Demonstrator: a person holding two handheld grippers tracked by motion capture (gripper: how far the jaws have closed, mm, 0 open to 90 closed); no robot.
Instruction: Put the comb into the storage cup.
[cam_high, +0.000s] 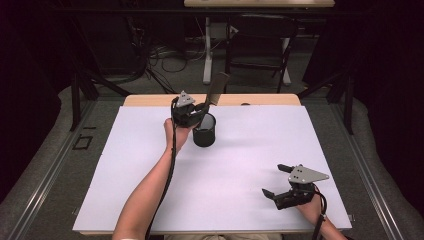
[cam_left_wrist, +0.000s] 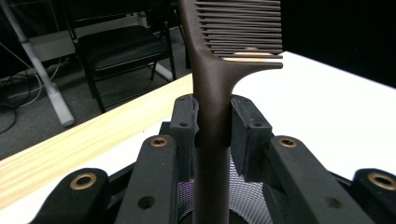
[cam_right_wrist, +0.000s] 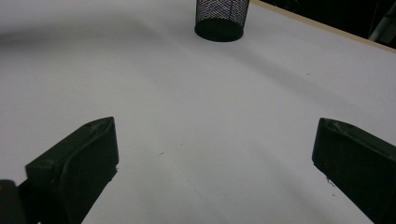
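Observation:
A dark brown comb (cam_left_wrist: 212, 93) stands clamped by its handle between the pads of my left gripper (cam_left_wrist: 212, 121), teeth end up. In the high view the left gripper (cam_high: 200, 111) hovers just over the rim of a black mesh cup (cam_high: 204, 131) near the table's back edge, with the comb (cam_high: 216, 90) slanting up and away. The mesh (cam_left_wrist: 243, 196) shows right under the jaws. My right gripper (cam_high: 275, 179) rests low at the front right of the white table (cam_high: 250, 150), jaws spread wide with nothing between them. From there the mesh cup (cam_right_wrist: 220, 18) stands far off.
A wooden strip (cam_high: 260, 100) runs along the table's far edge. Beyond it a black chair (cam_high: 260, 45) and a white desk leg (cam_high: 207, 50) stand on the grey floor with loose cables. Dark curtains close both sides.

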